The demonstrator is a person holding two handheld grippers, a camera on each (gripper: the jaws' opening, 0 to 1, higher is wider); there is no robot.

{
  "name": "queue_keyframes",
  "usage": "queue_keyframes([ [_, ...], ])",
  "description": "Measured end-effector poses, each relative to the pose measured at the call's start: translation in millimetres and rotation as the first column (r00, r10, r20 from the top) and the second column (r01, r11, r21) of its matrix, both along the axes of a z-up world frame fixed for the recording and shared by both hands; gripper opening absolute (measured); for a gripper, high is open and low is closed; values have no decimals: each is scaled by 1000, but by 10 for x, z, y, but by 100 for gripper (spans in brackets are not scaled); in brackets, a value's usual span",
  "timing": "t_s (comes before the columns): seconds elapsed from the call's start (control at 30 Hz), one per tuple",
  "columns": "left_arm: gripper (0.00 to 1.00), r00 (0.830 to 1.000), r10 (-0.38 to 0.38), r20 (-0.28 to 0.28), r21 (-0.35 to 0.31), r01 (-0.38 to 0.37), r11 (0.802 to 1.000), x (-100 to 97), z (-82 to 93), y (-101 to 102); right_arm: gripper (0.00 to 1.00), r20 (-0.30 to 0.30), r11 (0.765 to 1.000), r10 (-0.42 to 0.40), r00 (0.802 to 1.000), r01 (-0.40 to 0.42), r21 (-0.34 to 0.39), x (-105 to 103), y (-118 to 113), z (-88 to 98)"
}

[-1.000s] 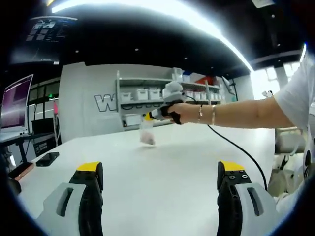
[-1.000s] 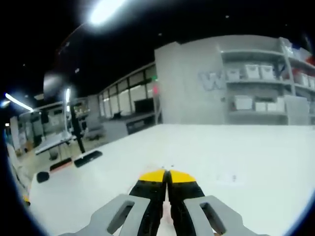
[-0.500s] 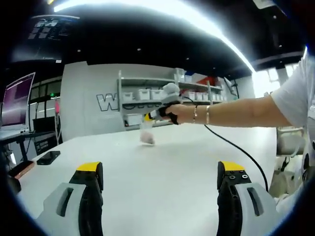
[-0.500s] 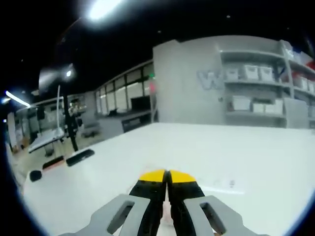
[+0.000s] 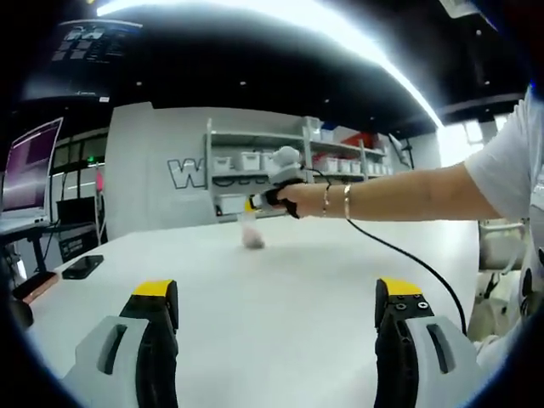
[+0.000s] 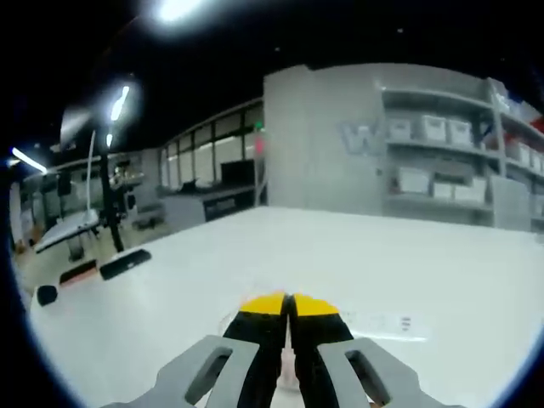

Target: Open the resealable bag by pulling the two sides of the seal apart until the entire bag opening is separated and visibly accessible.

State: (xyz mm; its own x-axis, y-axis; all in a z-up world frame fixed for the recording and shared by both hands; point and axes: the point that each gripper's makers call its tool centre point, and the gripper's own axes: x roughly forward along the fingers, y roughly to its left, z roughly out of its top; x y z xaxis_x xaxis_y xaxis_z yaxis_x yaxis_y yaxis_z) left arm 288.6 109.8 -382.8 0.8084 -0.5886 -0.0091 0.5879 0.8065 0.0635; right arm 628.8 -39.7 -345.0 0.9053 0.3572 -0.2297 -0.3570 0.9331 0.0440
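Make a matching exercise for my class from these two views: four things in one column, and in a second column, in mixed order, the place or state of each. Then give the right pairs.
Column one
1. left claw
2. right claw
3. resealable bag
4. black phone

Column two
A. hangs from a claw above the white table
B. jaws wide apart, nothing between them
C. lies flat near the table's edge
D. jaws closed together, yellow tips meeting

Pairs: 1-B, 2-D, 3-A, 4-C
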Motion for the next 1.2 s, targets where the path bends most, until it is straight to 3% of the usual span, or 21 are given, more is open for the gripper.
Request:
queue_keyframes([
  [0.53, 95, 1000, 3, 4, -7, -3, 1000, -9, 1, 39, 2, -64, 994, 106, 992, -107, -15, -157, 488, -428],
  [0.77, 95, 1000, 5, 11, -11, -5, 1000, -21, 24, 56, 5, -65, 987, 155, 986, -157, -30, -280, 668, -467],
  [1.2, 95, 1000, 11, 18, -16, -11, 1000, -97, 29, 93, 8, -46, 984, 170, 984, -172, -48, -377, 724, -475],
])
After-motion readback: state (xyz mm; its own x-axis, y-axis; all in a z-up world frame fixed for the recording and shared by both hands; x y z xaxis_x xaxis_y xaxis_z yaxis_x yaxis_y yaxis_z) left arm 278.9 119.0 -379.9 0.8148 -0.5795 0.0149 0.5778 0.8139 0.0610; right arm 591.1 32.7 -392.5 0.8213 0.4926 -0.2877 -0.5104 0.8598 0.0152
